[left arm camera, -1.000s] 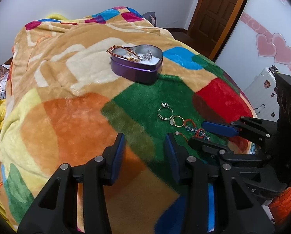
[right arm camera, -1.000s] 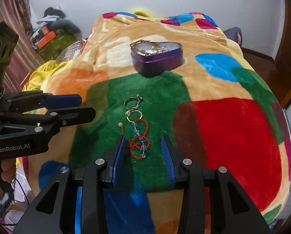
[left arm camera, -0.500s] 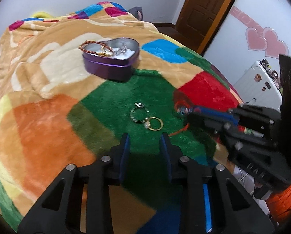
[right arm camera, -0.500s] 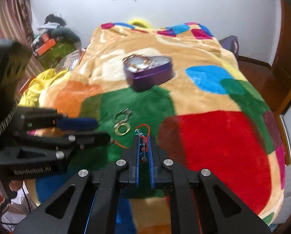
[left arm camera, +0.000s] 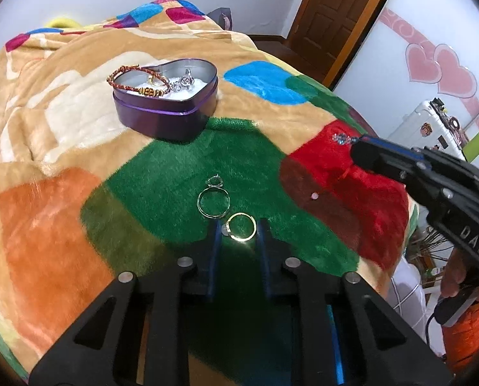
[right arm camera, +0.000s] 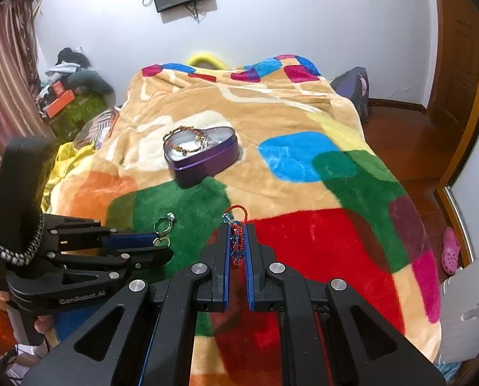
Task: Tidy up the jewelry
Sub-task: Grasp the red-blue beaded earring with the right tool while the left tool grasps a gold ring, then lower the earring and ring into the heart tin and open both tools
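A purple heart-shaped tin (left arm camera: 172, 109) sits on the blanket and holds a braided bracelet (left arm camera: 136, 80) and silver pieces; it also shows in the right wrist view (right arm camera: 204, 156). My right gripper (right arm camera: 237, 234) is shut on a red cord bracelet with blue beads (right arm camera: 236, 225), lifted above the red patch; its tip shows in the left wrist view (left arm camera: 345, 139). My left gripper (left arm camera: 238, 230) is open, low over the green patch, with a gold ring (left arm camera: 241, 226) between its fingertips. A silver ring (left arm camera: 213, 202) lies just beyond it.
The bed is covered by a patchwork blanket (right arm camera: 303, 160). A wooden door (left arm camera: 329, 9) and a white case (left arm camera: 426, 125) stand to the right. Clutter (right arm camera: 69, 90) is piled by the curtain on the left. A pink shoe (right arm camera: 450, 251) lies on the floor.
My right gripper shut on the red cord bracelet and lifted it off the blanket. My left gripper moved forward and down until the gold ring lies between its fingertips.
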`<state>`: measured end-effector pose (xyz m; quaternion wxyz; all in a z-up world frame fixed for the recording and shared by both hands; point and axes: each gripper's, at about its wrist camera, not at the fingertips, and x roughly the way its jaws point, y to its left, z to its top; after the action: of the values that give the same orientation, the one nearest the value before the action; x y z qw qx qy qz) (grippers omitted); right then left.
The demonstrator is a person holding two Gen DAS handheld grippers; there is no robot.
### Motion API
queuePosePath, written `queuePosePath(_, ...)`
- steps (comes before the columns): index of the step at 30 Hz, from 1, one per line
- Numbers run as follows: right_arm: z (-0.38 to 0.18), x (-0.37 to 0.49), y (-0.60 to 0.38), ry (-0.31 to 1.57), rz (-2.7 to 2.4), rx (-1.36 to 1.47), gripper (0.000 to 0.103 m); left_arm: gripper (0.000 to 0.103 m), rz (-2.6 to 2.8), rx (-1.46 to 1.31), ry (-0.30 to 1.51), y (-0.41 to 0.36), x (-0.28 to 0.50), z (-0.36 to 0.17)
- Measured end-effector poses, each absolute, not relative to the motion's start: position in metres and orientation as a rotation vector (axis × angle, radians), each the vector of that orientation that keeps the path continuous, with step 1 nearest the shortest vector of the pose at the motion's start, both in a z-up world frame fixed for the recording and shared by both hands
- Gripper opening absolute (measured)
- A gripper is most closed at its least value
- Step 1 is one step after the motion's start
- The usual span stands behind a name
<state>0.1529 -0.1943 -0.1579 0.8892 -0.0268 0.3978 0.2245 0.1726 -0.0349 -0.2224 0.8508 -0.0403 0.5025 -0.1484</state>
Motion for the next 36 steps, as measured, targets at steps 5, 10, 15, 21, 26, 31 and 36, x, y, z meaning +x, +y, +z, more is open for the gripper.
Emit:
queuePosePath(5,-0.152,0.155,-0.192,0.813,0.475,-0.053,0.007,0.021,-0.297,-0.065,1.037,-0.036,0.17,-0.217)
queuePosePath(10,-0.141,0.155,-0.188,0.784,0.485,-0.055,0.007,0.021,-0.282,-0.082,1.002,-0.024,0.169,-0.202)
queuePosePath(15,-0.127,0.156,-0.182,0.745,0.496,-0.055,0.007,0.021,-0.257,-0.087,0.954,-0.012,0.172,-0.184)
queuePosePath(21,-0.111,0.161,-0.171,0.699,0.515,-0.058,0.007,0.021,-0.229,-0.098,0.891,0.004,0.178,-0.16)
queuePosePath(26,-0.102,0.166,-0.16,0.667,0.534,-0.063,0.007,0.021,-0.211,-0.096,0.841,0.015,0.186,-0.142)
queuePosePath(31,-0.096,0.174,-0.15,0.643,0.555,-0.064,0.007,0.021,-0.2,-0.092,0.8,0.022,0.193,-0.129)
queuePosePath(36,-0.092,0.185,-0.14,0.626,0.573,-0.059,0.007,0.021,-0.191,-0.094,0.773,0.029,0.204,-0.122)
